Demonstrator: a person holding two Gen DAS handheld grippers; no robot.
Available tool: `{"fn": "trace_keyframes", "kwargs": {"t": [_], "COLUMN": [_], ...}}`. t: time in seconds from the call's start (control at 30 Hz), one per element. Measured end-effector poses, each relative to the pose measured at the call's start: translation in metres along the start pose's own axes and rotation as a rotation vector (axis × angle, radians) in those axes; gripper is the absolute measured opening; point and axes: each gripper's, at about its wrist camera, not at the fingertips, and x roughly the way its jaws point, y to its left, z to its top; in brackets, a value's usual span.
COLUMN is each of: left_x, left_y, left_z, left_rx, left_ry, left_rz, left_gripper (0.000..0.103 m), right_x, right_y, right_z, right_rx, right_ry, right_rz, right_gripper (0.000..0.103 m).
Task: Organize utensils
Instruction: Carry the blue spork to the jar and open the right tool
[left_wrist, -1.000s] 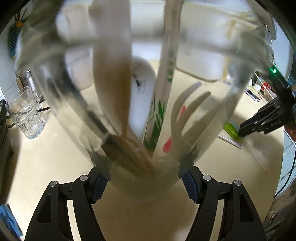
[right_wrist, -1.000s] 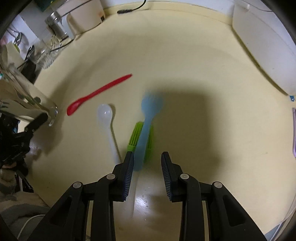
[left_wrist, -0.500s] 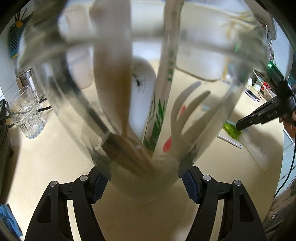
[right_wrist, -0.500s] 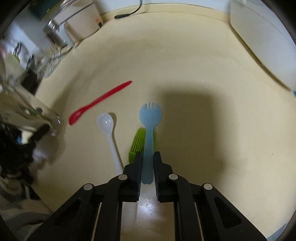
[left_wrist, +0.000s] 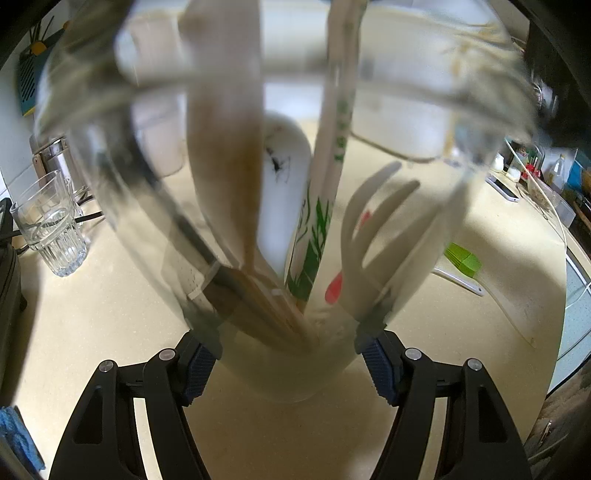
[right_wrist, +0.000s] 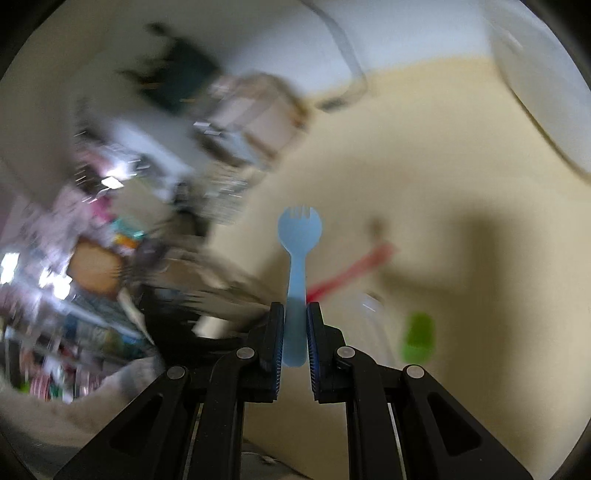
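1. The right claw (right_wrist: 295, 332) is clamped on the lower handle of a light blue plastic spork (right_wrist: 297, 258), which is lifted clear of the counter (right_wrist: 461, 192).
2. The spork's long axis runs straight out along the claw's fingers, with its tined bowl pointing away from the camera.
3. It looks thin, light and stiff, and probably slick. A grip this low on the handle seems enough, though the head could pivot if it knocks a rim.
4. The left claw (left_wrist: 291, 363) grips the base of a clear glass jar (left_wrist: 295, 354), its pads pressed to both sides. The jar is tilted, mouth away from the camera.
5. The jar is fragile and smooth, so a firm hold low on the base seems wise.
6. It holds a wooden spoon (left_wrist: 225, 155), a white fork (left_wrist: 373, 221) and a white green-printed handle (left_wrist: 334, 158).
7. A red spoon (right_wrist: 351, 267) and a green brush (right_wrist: 417, 336) lie on the counter, both blurred in the right wrist view.
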Motion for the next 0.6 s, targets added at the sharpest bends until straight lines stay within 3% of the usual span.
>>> {"fn": "trace_keyframes", "kwargs": {"t": [0.2,0.37,0.6], "left_x": [-0.003,-0.004,-0.004], "left_y": [0.000,-0.001,0.000], "left_z": [-0.003,-0.003,-0.005], "left_rx": [-0.003,-0.002,-0.002], "left_ry": [0.000,0.000,0.000], "left_rz": [-0.004,-0.002,-0.002], "left_gripper": [0.073,0.073,0.073], "right_x": [-0.011,0.008,0.060], "right_y": [0.087,0.146,0.176], "right_z": [0.022,0.017,-0.004], "right_rx": [-0.395,-0.791,-1.302], "right_ry": [0.063,0.248,0.544], "right_rz": [-0.045,-0.190,-0.425], "right_gripper": [0.012,0.012,0.012]}}
